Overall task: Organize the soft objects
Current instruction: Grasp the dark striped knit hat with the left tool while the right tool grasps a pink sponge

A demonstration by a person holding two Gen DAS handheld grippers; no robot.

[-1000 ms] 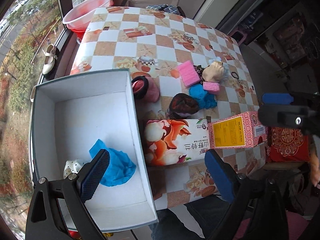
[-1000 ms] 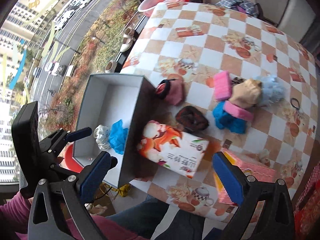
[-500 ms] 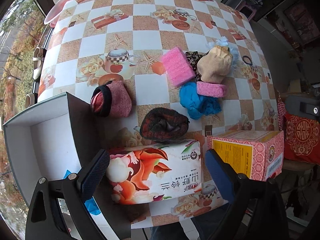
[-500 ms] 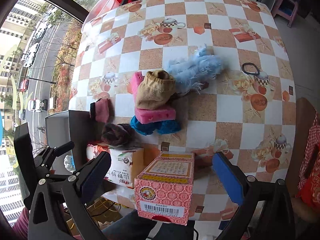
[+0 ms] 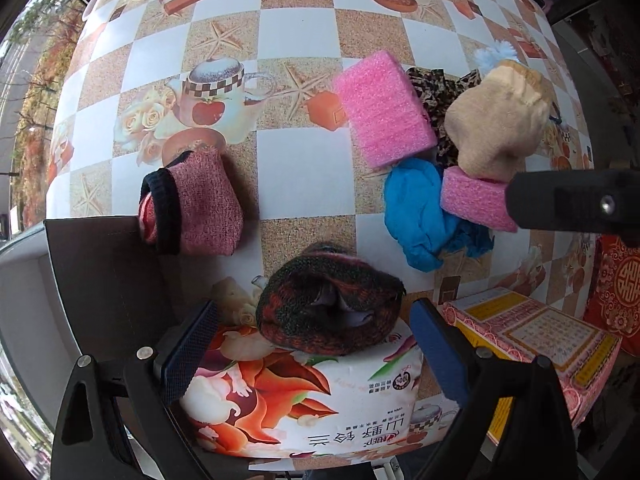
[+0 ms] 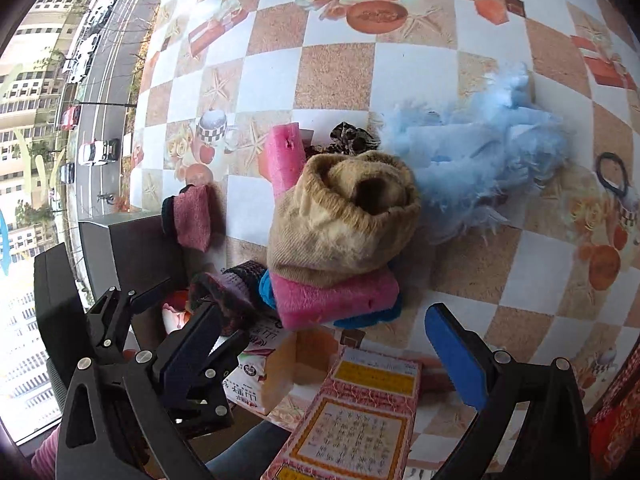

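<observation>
Left gripper [image 5: 312,344] wide open, empty, straddling dark knit sock [image 5: 328,312]. Lower more, close on middle bulk. Right gripper [image 6: 320,344] open, empty.

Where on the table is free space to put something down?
Bare tablecloth lies beyond the pink foam block, and between the pink knit sock and blue cloth. It is crowded around the tan sock and near the tissue pack.
</observation>
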